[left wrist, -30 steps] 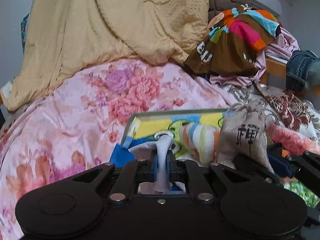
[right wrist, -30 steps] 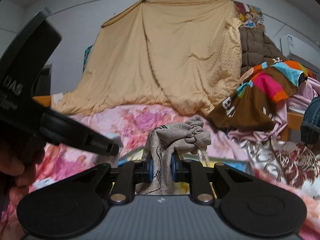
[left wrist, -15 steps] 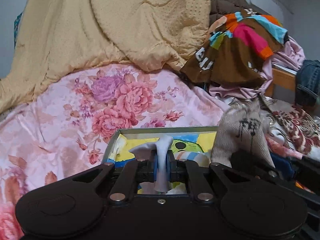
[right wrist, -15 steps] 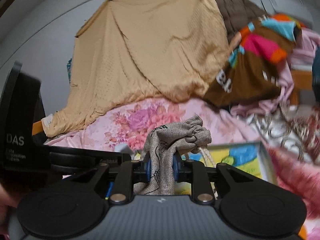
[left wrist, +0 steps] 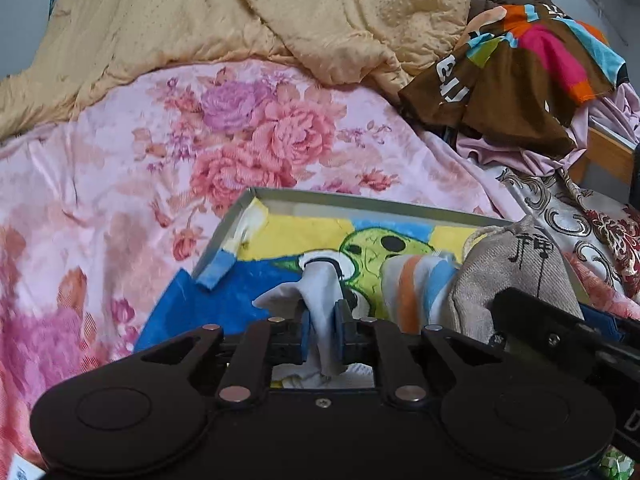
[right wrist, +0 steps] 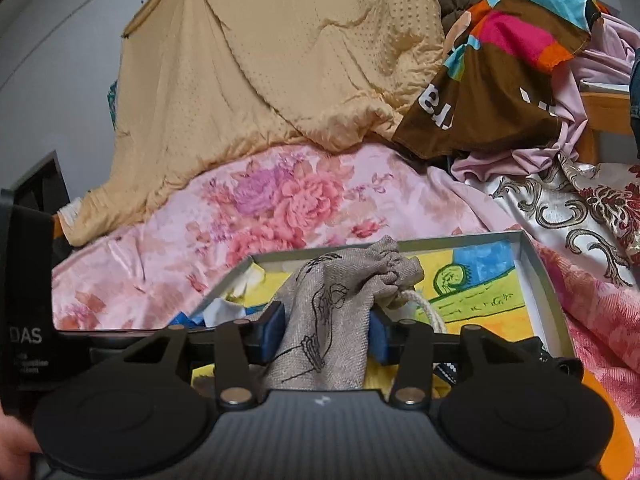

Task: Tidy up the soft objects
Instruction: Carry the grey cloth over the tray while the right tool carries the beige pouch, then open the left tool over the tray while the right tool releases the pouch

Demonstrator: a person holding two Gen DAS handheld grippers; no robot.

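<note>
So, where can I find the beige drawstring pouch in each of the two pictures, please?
Left wrist view: the beige drawstring pouch is at the right, low, over the right end of the tray.
Right wrist view: it is at centre, low, between the parted pads of the right hand-held gripper, whose jaws have just been opening.
Shared landmark: the grey-rimmed tray with the yellow and blue cartoon cloth inside.

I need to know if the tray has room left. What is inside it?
The tray holds a cartoon-print cloth lining its floor, with the linen pouch and a white cloth over it. The floor beneath stays hidden.
</note>
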